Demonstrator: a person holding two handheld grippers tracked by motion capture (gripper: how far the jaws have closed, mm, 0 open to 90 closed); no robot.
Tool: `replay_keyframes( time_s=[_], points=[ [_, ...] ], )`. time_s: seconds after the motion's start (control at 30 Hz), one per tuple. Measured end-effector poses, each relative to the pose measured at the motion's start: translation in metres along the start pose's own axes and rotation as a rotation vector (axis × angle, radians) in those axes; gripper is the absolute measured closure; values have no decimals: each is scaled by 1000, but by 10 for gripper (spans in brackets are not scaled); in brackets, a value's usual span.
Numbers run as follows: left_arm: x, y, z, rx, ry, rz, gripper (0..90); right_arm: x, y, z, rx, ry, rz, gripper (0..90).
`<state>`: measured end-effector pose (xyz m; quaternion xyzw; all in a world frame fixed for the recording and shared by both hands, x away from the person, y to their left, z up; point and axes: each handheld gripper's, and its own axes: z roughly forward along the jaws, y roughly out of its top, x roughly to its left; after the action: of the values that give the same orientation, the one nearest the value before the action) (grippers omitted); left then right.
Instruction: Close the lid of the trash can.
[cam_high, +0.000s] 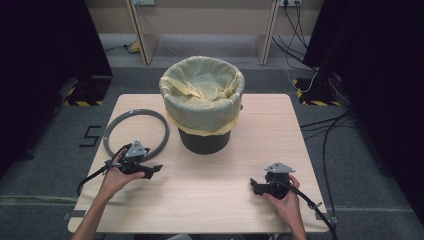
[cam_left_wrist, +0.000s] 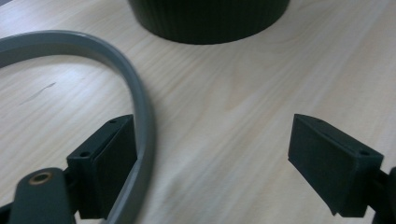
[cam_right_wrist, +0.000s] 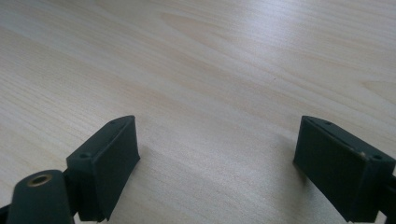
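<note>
A dark bin (cam_high: 205, 142) lined with a pale yellow bag (cam_high: 200, 112) stands at the table's far middle. A grey ring (cam_high: 111, 126) lies flat to its left. My left gripper (cam_high: 151, 170) hovers at the ring's near right edge, held by a hand. In the left gripper view the ring (cam_left_wrist: 135, 88) curves along the inner face of the left pad (cam_left_wrist: 114, 163), while the right pad stands far off it; the left gripper (cam_left_wrist: 212, 135) is open. My right gripper (cam_high: 256, 186) rests near the front right, and this right gripper (cam_right_wrist: 215, 128) is open over bare wood.
The light wooden table (cam_high: 210, 200) has free surface between the two grippers. The bin's dark base (cam_left_wrist: 210, 18) stands just beyond the left jaws. Cables trail on the grey floor at the right (cam_high: 325, 130). Dark curtains flank both sides.
</note>
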<state>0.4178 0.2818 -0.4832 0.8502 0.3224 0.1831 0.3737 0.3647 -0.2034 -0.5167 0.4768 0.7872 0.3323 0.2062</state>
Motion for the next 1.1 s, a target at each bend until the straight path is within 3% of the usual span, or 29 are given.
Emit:
replay_keyframes(
  time_s=[0.1, 0.3, 0.5, 0.57, 0.63, 0.77, 1.1],
  points=[
    [12, 1, 4, 50, 8, -12, 172, 0, 0, 0, 0, 0, 0, 142],
    [32, -3, 15, 111, -18, -56, 314, 0, 0, 0, 0, 1, -1, 142],
    [39, -8, 25, 161, -42, -45, 444, 0, 0, 0, 0, 2, -2, 142],
    [41, -10, 27, 155, -63, -67, 492, -1, 0, 0, 0, 3, -5, 142],
    [43, -9, 27, 157, -64, -65, 548, 0, 0, 0, 0, 4, -3, 141],
    [48, -7, 28, 171, -58, -73, 733, -1, 0, 0, 0, 4, -4, 141],
    [53, -3, 30, 164, -57, -75, 779, -1, 0, 0, 1, 6, -8, 140]
  ],
)
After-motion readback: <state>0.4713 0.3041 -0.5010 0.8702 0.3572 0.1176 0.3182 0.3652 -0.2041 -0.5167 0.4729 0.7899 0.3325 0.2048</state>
